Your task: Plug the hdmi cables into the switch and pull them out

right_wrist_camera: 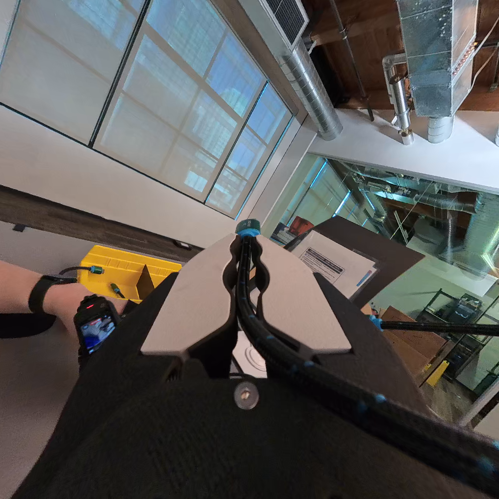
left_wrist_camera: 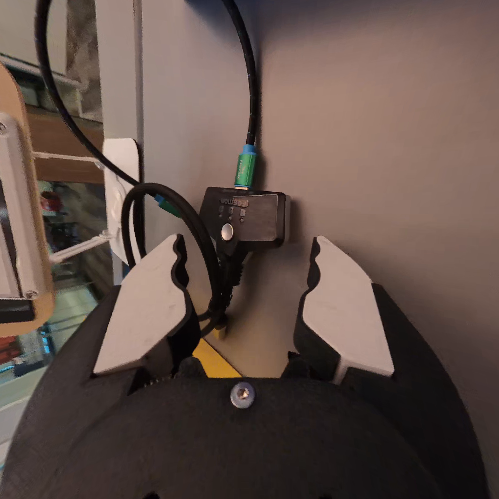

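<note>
Switch [left_wrist_camera: 244,218] sits against the grey wall, one green plug [left_wrist_camera: 245,170] seated in its far edge and its own black lead running back between the left gripper [left_wrist_camera: 247,266], whose tongs stand spread and hold nothing. The right gripper [right_wrist_camera: 245,259] pinches a cable [right_wrist_camera: 244,286] just behind its plug [right_wrist_camera: 248,226], pointing away from the switch. Likely next: the left should clamp the switch body first, then the right bring its plug square to a free port and push straight, without twisting.

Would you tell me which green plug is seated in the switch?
The upright green plug atop the switch; the other green plug hangs loose at its left.
</note>
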`<move>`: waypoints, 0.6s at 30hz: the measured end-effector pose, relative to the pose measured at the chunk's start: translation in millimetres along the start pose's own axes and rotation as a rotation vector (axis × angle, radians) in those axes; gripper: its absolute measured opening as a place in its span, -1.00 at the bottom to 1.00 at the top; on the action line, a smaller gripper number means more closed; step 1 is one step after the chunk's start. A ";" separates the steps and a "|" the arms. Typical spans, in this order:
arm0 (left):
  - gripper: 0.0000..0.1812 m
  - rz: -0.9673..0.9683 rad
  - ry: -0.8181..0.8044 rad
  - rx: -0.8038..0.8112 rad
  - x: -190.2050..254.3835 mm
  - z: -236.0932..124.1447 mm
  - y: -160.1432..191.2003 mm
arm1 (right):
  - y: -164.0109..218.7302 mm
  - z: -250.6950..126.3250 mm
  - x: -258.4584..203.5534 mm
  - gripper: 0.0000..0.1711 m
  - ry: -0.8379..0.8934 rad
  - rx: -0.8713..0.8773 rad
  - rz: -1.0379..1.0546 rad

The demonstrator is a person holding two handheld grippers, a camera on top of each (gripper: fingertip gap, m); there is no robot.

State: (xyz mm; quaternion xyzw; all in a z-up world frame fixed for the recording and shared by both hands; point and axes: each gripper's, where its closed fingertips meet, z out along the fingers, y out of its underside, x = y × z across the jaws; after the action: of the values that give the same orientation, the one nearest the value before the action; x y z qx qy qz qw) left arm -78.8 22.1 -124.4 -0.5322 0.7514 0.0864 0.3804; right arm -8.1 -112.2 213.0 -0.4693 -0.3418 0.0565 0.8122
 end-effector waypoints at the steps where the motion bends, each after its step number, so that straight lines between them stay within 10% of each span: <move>1: -0.07 0.030 -0.021 0.006 -0.1 2.7 -0.2 | 2.0 -3.5 3.6 -0.90 -0.003 0.007 0.015; 18: -0.78 0.518 -0.377 -0.258 -13.7 32.4 14.3 | 33.5 -30.0 37.3 -0.89 -0.044 0.077 0.218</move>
State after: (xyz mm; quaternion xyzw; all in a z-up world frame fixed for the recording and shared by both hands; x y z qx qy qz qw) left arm -73.7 55.5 -141.8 -0.3421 0.7609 0.3711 0.4077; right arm 46.2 -100.1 195.1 -0.4709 -0.3042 0.1679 0.8109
